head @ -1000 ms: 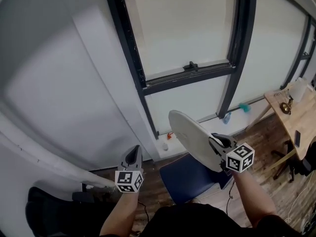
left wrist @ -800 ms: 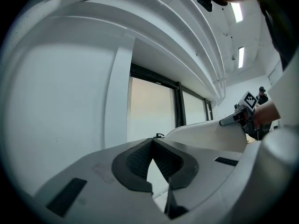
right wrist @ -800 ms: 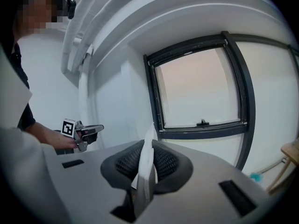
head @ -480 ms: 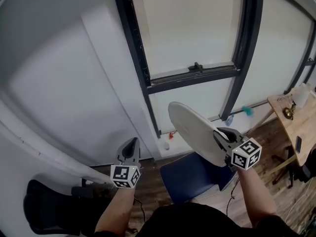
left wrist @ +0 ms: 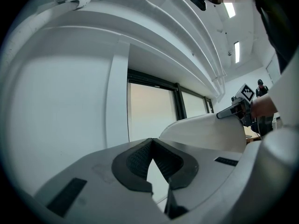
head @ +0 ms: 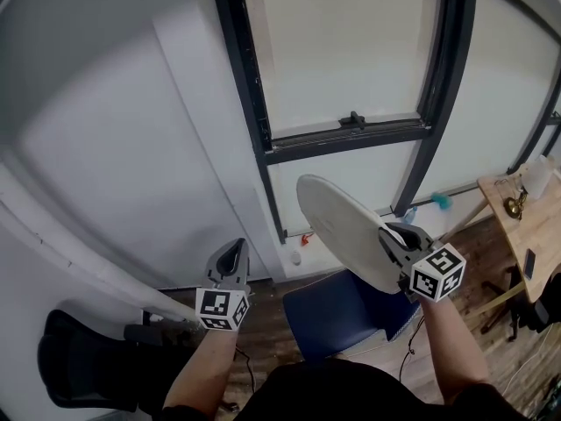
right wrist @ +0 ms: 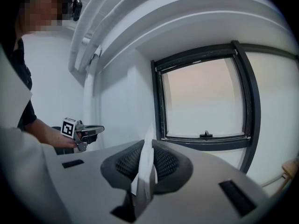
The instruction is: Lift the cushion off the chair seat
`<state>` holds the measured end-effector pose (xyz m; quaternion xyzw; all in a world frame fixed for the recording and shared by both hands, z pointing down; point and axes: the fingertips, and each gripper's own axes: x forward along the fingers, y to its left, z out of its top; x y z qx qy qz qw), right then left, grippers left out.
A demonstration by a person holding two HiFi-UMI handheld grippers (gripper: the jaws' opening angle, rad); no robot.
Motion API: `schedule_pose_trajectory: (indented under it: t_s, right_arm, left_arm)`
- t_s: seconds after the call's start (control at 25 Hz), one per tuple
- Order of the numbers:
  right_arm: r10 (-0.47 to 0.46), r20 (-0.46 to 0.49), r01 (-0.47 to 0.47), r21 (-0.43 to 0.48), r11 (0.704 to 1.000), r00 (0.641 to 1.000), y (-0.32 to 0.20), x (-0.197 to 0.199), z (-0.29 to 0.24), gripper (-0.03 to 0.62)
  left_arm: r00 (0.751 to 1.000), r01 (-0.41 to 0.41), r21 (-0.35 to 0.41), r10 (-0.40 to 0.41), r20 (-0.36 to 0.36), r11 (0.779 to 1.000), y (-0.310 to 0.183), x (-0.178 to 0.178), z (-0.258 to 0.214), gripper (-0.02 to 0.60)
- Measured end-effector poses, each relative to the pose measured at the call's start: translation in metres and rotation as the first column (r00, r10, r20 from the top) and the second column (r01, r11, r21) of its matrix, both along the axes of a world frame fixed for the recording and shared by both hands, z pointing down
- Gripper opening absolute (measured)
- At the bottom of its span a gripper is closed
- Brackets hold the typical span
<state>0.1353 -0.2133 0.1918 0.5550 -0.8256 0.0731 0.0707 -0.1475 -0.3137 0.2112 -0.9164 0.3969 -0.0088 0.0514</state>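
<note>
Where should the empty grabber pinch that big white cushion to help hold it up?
Probably the rim of the cushion opposite the right gripper, coming from the left. It is a thin flat disc pinched at one edge only, so a grip across from it would steady it. The left gripper is shut, so open it first.

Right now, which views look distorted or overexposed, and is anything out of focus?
Head view: the straight window frame bows; light is even. Left gripper view: strong fisheye, black corners. Right gripper view: same fisheye; the window pane is bright and featureless; the cushion near the lens looks soft.
</note>
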Motion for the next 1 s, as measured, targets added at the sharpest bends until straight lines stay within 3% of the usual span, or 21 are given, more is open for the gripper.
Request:
schedule_pose_trajectory:
  t_s: [0.52, 0.76, 1.0]
  right_arm:
    - [0.010, -0.036, -0.010, 0.007, 1.000, 0.999, 0.004, -0.001, 0.002, 0.051]
    - [0.015, -0.032, -0.014, 0.019, 1.000, 0.999, 0.006, -0.002, -0.002, 0.051]
    - [0.022, -0.018, -0.021, 0.037, 0.999, 1.000, 0.006, -0.002, -0.008, 0.051]
  left_arm:
    - [1.000, 0.013, 0.003, -0.013, -0.015, 1.000, 0.003, 0.000, 0.000, 0.003]
    - [1.000, 0.004, 0.071, -0.004, -0.001, 0.997, 0.011, 0.003, -0.011, 0.003]
    - [1.000, 0.001, 0.069, -0.001, -0.004, 0.998, 0.013, 0.010, -0.011, 0.003]
